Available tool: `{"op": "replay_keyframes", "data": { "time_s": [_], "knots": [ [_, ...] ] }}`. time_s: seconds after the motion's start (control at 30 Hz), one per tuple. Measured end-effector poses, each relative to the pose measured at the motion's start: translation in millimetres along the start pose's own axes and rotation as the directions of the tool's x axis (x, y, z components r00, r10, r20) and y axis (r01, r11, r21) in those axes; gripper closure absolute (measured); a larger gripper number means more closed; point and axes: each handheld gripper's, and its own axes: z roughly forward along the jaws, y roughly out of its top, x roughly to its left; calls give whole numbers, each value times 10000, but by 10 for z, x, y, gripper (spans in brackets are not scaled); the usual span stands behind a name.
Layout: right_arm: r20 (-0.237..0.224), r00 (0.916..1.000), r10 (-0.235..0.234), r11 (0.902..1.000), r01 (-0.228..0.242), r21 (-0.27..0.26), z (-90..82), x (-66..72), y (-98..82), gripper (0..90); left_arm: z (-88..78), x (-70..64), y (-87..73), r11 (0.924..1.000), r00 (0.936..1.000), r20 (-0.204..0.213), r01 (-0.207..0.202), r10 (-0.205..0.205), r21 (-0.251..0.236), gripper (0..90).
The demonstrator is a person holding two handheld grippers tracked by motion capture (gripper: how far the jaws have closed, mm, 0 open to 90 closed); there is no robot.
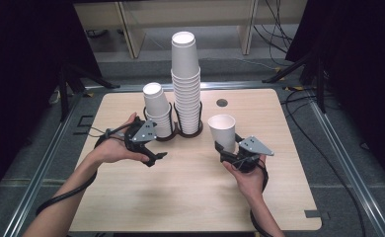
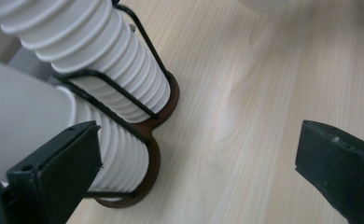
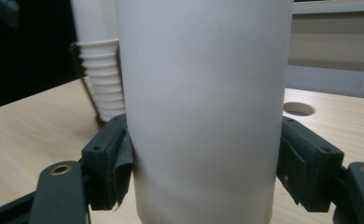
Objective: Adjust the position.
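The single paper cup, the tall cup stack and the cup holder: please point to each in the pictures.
single paper cup (image 1: 222, 129), high view, on its side wall.
tall cup stack (image 1: 186, 81), high view, on its ribbed middle.
cup holder (image 2: 160, 119), left gripper view, on its brown base rim.

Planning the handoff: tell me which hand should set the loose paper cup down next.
Right: the right gripper already clamps the paper cup upright. The left gripper is open beside the short cup stack.
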Motion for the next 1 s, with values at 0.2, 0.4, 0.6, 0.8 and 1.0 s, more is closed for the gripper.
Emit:
{"op": "replay_keyframes", "data": {
  "time_s": [0.2,0.4,0.6,0.8,1.0],
  "knots": [
    [814,9967,37,10000,-44,85,-35,-119,30,271,-4,-67,-268,9858,9857,-790,1419,-1490,-899,0],
    [1389,9902,135,9996,-101,-253,-34,-291,60,270,-74,-219,-625,9444,9480,-1162,2725,-2962,-1839,0],
    [1966,9791,517,9985,-468,-297,0,-425,107,269,-117,-292,-921,8993,9021,-1557,3579,-4025,-2514,0],
    [2337,9680,914,9954,-823,-484,98,-564,140,267,-117,-422,-1160,8440,8375,-1980,4411,-5093,-3051,0],
    [2670,9596,891,9959,-814,-395,161,-643,183,265,-89,-523,-1310,8024,7845,-2406,4730,-5716,-3638,0]
  ]
}}
